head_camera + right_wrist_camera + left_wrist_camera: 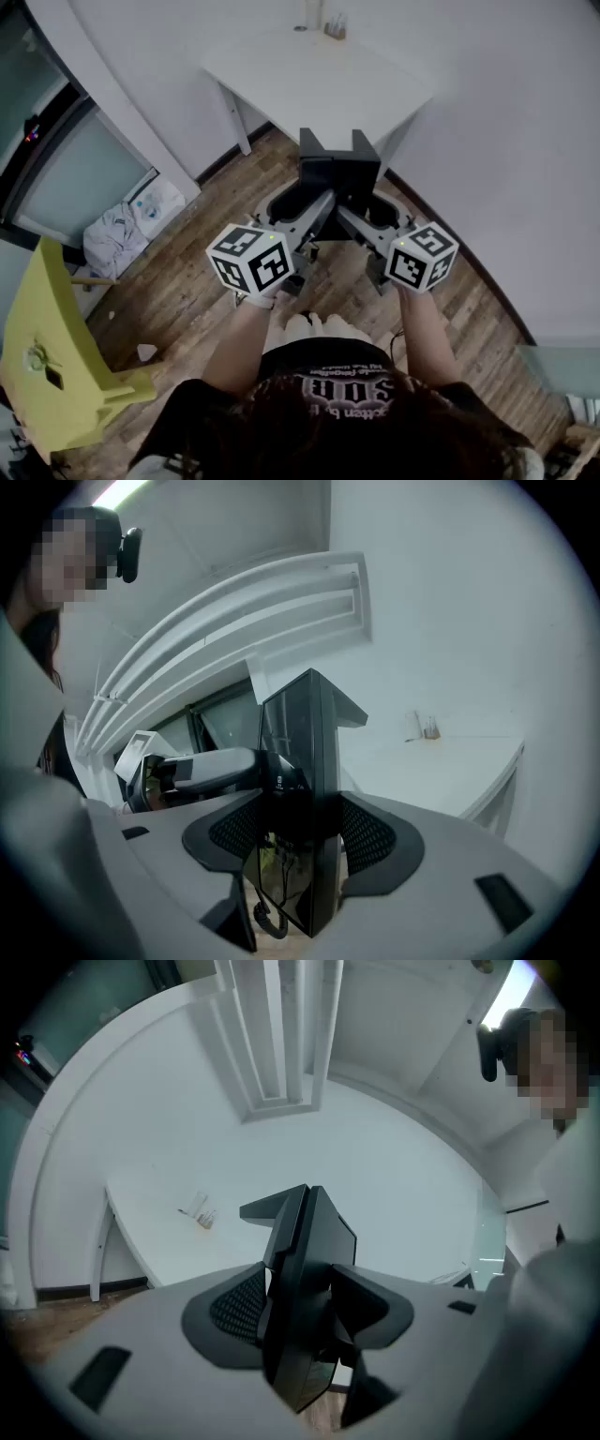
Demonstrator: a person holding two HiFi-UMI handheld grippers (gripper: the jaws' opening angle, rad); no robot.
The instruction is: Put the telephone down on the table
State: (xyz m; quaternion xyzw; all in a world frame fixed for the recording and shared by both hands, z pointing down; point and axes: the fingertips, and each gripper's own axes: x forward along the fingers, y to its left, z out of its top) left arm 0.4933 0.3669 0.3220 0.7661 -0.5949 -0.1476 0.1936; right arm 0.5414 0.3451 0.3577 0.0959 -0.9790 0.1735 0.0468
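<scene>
We read telephone (337, 173) as black plastic, glossy, smooth, w/ reflections. Left claw (302, 1309) & right claw (302, 834): grey matt plastic, w/ black mesh-textured pads (234, 1302). Surface (281, 84) looks white, smooth, matt. Floor (187, 281) is wood planks, brown, dull sheen. Cloth heap (112, 239) on it, soft, crumpled.

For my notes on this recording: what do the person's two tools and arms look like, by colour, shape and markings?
The left tool and right tool have pale grey bodies with broad jaws lined by black, mesh-textured pads. The left cube and right cube are white with black square markers. The person wears a black top with pale lettering; the forearms are unsleeved.
</scene>
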